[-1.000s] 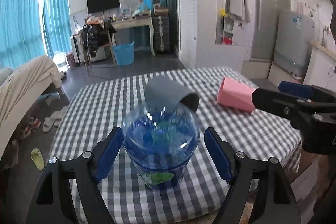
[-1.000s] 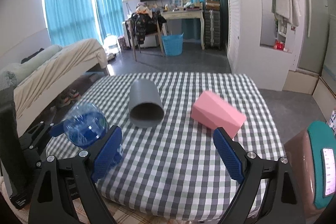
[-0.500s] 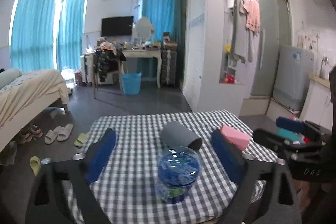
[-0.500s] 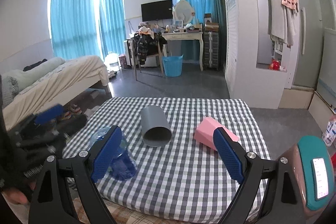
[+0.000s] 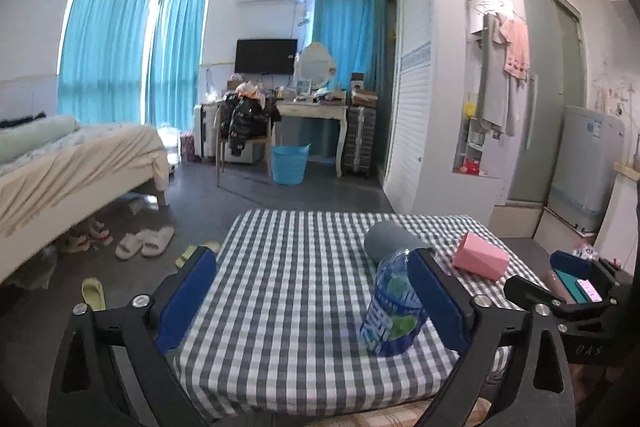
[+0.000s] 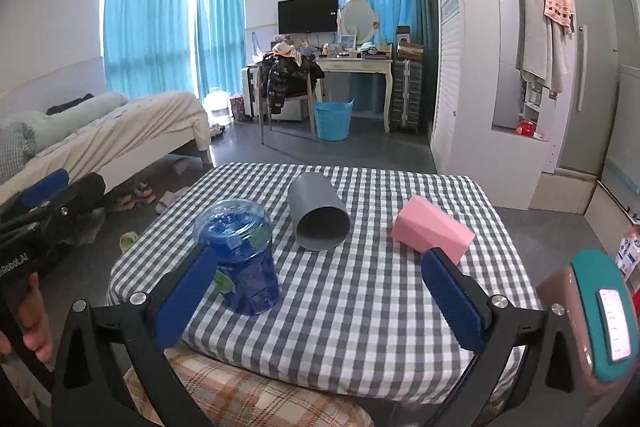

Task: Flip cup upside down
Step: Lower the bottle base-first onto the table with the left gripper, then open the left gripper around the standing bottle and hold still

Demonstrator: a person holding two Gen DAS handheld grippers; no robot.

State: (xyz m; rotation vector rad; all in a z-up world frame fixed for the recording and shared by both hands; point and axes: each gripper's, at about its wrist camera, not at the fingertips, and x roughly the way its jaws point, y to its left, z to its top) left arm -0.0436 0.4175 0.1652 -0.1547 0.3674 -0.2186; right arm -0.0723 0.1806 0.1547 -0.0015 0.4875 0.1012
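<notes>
Both hand-held grippers have drawn back from the counter [image 6: 360,307] since a second ago, when the left one's pads flanked the blue cup [image 6: 240,255]; the left hand-held gripper [image 5: 312,299] now sits higher and off to the left, its jaws wide apart and holding nothing, with the cup seen just behind its right pad [image 5: 436,295]; the right hand-held gripper [image 6: 320,299] is likewise spread wide and empty, hanging above the counter's near edge; the blue cup stands upside down on the checked cloth near the front left corner, its closed base on top and its mouth against the cloth, touching neither gripper; a grey cup [image 6: 316,215] lies on its side behind it, open end facing the right camera, apart from the blue one; a pink cup [image 6: 432,231] lies on its side further right, well apart from both; the left gripper's body shows at the left edge of the right wrist view.
</notes>
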